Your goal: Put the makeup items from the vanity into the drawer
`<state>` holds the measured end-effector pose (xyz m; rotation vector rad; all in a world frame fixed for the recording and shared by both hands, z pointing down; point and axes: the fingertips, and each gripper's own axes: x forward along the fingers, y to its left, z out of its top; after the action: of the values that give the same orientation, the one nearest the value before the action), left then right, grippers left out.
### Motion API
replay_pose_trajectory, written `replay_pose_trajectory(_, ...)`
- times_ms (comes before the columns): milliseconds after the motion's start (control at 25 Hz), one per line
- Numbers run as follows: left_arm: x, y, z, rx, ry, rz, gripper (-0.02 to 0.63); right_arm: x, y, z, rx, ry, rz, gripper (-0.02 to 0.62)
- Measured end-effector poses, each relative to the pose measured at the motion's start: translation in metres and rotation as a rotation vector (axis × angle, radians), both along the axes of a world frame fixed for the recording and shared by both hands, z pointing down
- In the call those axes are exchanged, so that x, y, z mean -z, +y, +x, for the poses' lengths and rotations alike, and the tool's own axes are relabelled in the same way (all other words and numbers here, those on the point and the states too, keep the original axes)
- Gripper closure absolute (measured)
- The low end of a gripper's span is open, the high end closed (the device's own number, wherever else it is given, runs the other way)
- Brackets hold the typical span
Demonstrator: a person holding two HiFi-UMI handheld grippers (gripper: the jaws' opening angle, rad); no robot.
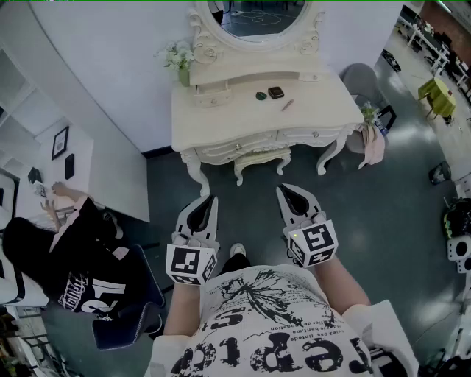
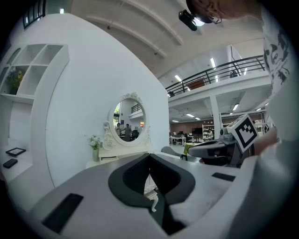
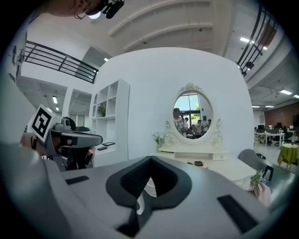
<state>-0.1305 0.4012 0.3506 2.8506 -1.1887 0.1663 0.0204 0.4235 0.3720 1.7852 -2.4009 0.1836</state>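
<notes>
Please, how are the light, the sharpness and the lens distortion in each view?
Head view: soft, even light; the vanity is sharp, with a mild wide-angle bend at the edges. Left gripper view: strong fisheye curve inside a dark round border; the mirror is small but clear. Right gripper view: the same curve and border.

Room: a curved white wall [image 1: 103,66] is backing a cream vanity [image 1: 221,121] with an oval mirror [image 1: 257,18]. A matching stool [image 1: 261,157] is sitting beneath it, and a grey chair [image 1: 358,77] is standing at its right. Dark glossy floor [image 1: 397,213] is reflecting light. White shelving [image 3: 110,121] is lining the wall. Ceiling strip lights [image 2: 213,62] are glowing.
</notes>
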Motion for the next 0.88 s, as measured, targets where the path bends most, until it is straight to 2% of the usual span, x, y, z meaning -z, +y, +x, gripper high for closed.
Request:
replay_pose_trajectory(240,0.000,0.000,-0.001,0.003,-0.004,-0.006,0.586,-0.002,0.002,0.001,-0.001,0.008,-0.006,0.578)
replay_pose_trajectory(440,-0.003,-0.003,-0.004,0.002,0.002,-0.014,0.586,-0.003,-0.002,0.000,-0.002,-0.059,-0.026,0.578)
replay_pose_trajectory(560,-0.006,-0.008,-0.005,0.002,0.009,-0.024,0.586,-0.007,-0.008,0.001,-0.018,-0.048,-0.036,0.578)
replay_pose_trajectory(880,-0.021,-0.056,-0.015,-0.011,0.015,-0.059,0.586,-0.021,-0.053,-0.003,-0.059,-0.025,-0.070,0.577)
